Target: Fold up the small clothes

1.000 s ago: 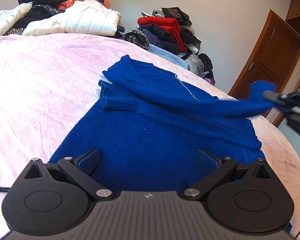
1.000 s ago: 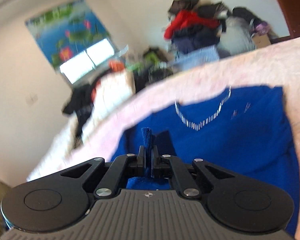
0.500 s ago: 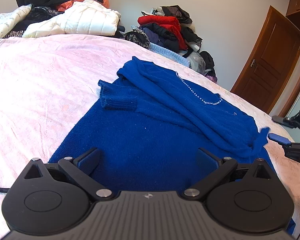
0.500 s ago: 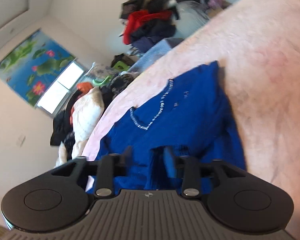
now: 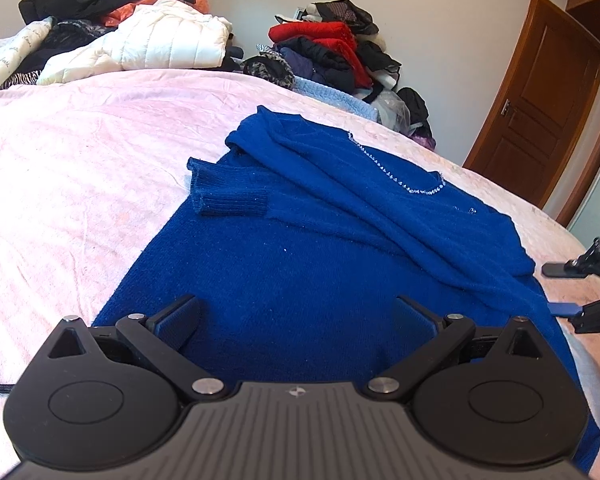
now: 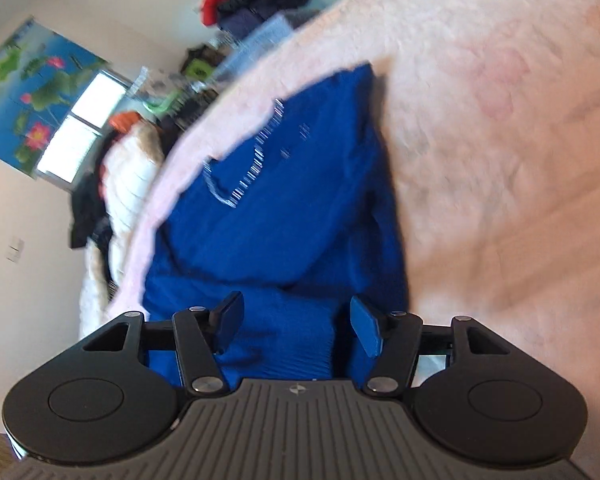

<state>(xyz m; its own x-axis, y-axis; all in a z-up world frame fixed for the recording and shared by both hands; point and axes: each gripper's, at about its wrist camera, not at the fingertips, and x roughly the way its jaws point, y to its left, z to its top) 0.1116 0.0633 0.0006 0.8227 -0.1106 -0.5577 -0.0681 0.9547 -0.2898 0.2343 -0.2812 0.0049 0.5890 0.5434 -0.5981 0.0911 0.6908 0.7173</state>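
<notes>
**Sleeve laid across the body; both tools clear of the cloth**

The blue sweater [image 5: 300,264] lies flat on the pink bedspread [image 5: 80,168], its body spread toward the left wrist camera and its neckline, trimmed with a line of small beads [image 5: 396,178], toward the far side. One sleeve runs diagonally over the chest as a long fold, and a ribbed cuff [image 5: 232,200] rests doubled back at the sweater's left edge. This arrangement suggests that the sleeves are being brought inward first, so that the garment becomes a narrow rectangle before any crosswise fold.

The right gripper [image 6: 294,320] has just been opening; its jaws now stand apart with ribbed blue knit lying below and between them, and neither pad appears to press on it. In the left wrist view the same tool shows at the right margin, just beside the sweater's edge [image 5: 572,288], a position consistent with having set the sleeve end down there.

The left gripper [image 5: 296,320] hovers over the hem region with its jaws spread wide and nothing between the pads. It seems to be waiting low and near the cloth, placed to take the hem or side for the next fold.

Heaps of other clothing [image 5: 328,52] sit well apart at the head of the bed and against the wall.
</notes>
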